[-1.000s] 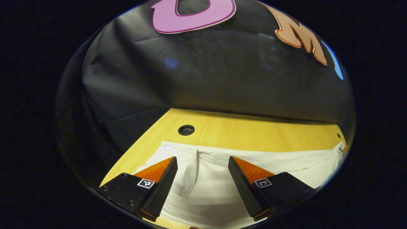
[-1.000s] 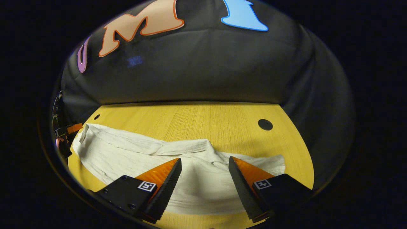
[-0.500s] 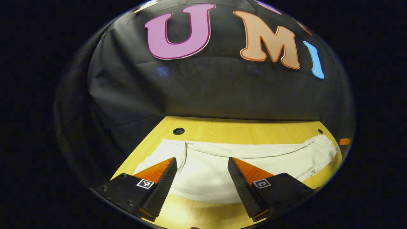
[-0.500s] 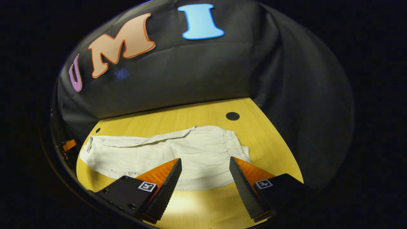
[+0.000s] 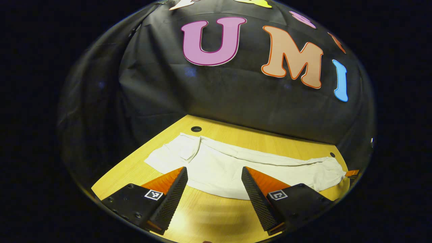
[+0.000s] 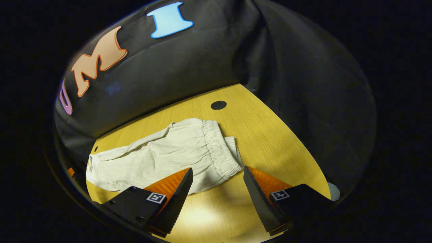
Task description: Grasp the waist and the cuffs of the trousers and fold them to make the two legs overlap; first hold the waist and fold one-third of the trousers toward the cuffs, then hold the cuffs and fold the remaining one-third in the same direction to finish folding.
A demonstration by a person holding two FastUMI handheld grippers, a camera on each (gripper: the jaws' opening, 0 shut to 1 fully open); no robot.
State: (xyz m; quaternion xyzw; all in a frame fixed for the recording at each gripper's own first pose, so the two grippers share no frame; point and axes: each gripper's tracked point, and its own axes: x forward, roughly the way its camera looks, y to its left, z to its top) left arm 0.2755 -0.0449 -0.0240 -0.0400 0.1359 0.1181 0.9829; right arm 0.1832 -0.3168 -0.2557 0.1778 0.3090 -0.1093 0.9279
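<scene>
Trousers [image 5: 233,165] lay flat on the wooden table [image 5: 263,140], stretched lengthwise near the far edge by the black booth wall. Legs looked laid one over the other, pale cloth, lightly creased. In the right gripper view the elastic waist [image 6: 221,148] sat at the right end of the garment, gathered and ruched, with a second layer peeking out just beyond it. The cuffs [image 5: 172,152] lay at the left end in the left gripper view, one corner turned over on itself.

I had the left gripper [image 5: 214,192] above the table's near side, jaws spread wide, nothing between them, its tips over the near edge of the cloth but whether touching, I could not tell. Right gripper [image 6: 217,194] likewise wide open and empty, near the waist end; bare tabletop between its fingers.

Two round holes in the tabletop: one [image 5: 196,129] beyond the cuffs, one [image 6: 218,105] beyond the waist.
</scene>
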